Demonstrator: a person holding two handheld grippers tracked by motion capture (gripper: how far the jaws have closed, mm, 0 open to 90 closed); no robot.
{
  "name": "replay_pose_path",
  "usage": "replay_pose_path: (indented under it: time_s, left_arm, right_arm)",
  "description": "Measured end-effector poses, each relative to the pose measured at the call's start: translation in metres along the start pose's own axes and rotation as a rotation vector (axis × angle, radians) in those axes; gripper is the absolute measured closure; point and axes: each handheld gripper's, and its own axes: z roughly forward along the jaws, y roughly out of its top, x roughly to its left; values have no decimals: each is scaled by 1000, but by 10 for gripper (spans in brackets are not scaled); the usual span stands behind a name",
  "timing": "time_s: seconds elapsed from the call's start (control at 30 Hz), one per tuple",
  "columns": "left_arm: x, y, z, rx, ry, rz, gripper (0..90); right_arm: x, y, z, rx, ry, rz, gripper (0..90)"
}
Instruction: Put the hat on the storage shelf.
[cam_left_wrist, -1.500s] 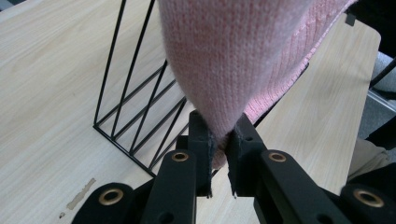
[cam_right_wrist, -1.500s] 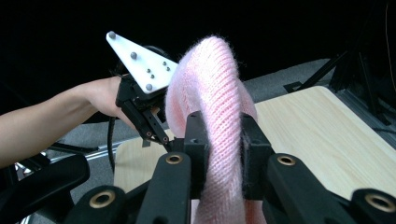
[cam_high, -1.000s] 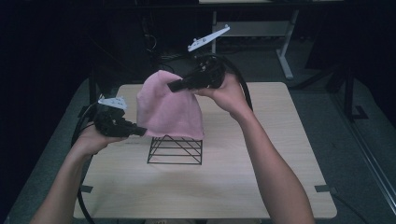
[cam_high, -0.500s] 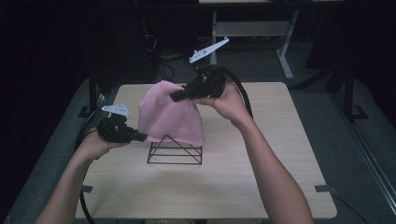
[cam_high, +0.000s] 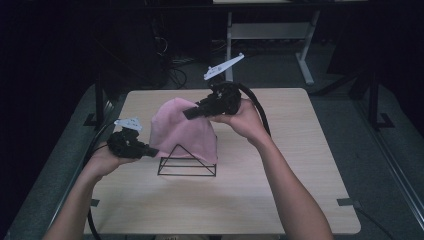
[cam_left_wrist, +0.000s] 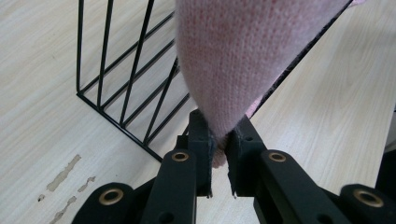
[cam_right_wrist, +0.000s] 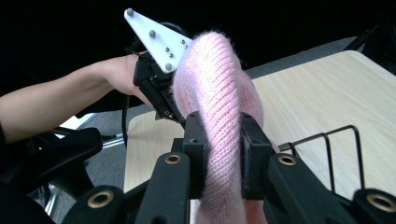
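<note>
At frame centre, the pink knit cloth (cam_high: 182, 132) drapes over the black wire rack (cam_high: 187, 161) on the table (cam_high: 280, 200). Left gripper (cam_high: 150, 150) clamps its lower-left edge; right gripper (cam_high: 192, 112) clamps its top.

Left claw (cam_high: 152, 151): low at the left, level, pointing right, jaws clamped on pink knit.
Right claw (cam_high: 189, 114): higher, farther back, pointing left, jaws pinched on pink knit.
Left forearm: rising from bottom left.
Right forearm: stretched in from bottom right, wrist bent.
</note>
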Motion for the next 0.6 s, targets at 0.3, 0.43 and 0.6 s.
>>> replay_pose_path:
  time_s: [0.3, 0.43, 0.6]
  left_arm:
    - [1, -7, 8, 21, 1, -3, 815]
    - [1, -7, 11, 38, 15, 2, 815]
    - [2, -12, 16, 44, 7, 3, 815]
  right_arm:
    - [0, -11, 7, 12, 10, 6, 761]
    - [-1, -17, 11, 12, 14, 9, 761]
    - [-3, -23, 13, 15, 24, 25, 758]
